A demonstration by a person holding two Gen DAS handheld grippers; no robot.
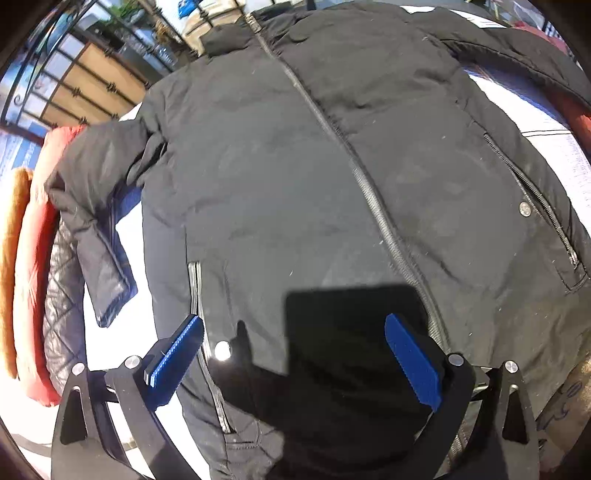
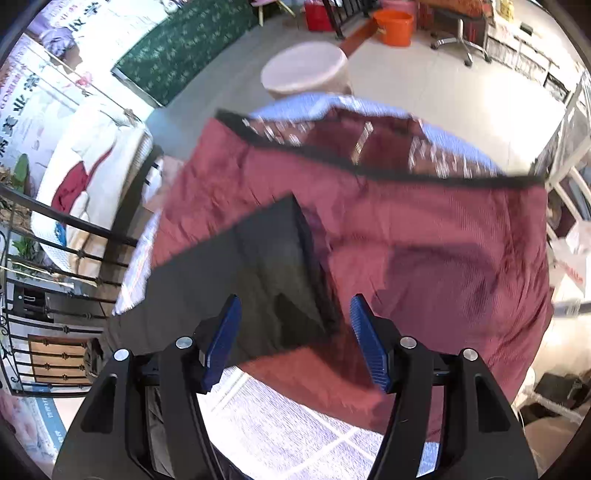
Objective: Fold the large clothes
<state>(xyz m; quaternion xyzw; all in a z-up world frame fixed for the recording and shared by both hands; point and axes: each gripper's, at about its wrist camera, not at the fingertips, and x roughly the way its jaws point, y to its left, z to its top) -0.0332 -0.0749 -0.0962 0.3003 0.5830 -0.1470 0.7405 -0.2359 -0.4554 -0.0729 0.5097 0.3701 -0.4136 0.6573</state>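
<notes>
My left fingers (image 1: 293, 363) stand wide apart, holding nothing, hovering just above the hem of a black jacket (image 1: 314, 177). The jacket lies face up and zipped on a pale sheet (image 1: 122, 343), collar away from me. Its body is spread flat, so I judge the folding barely begun: one sleeve (image 1: 96, 214) is bent alongside the body at the left, the other sleeve (image 1: 517, 48) stretches out at the upper right, and no fold crosses the torso.

My right fingers (image 2: 295, 341) are also parted and grip nothing; below them, blurred, lie a dark red garment (image 2: 424, 258) and a black sleeve end (image 2: 269, 280).

Red and orange clothes (image 1: 33, 258) pile at the sheet's left edge, crowding the bent sleeve. An iron railing (image 2: 55, 221) stands close by; a round stool (image 2: 306, 70) and an orange bucket (image 2: 395, 26) sit on the floor beyond.
</notes>
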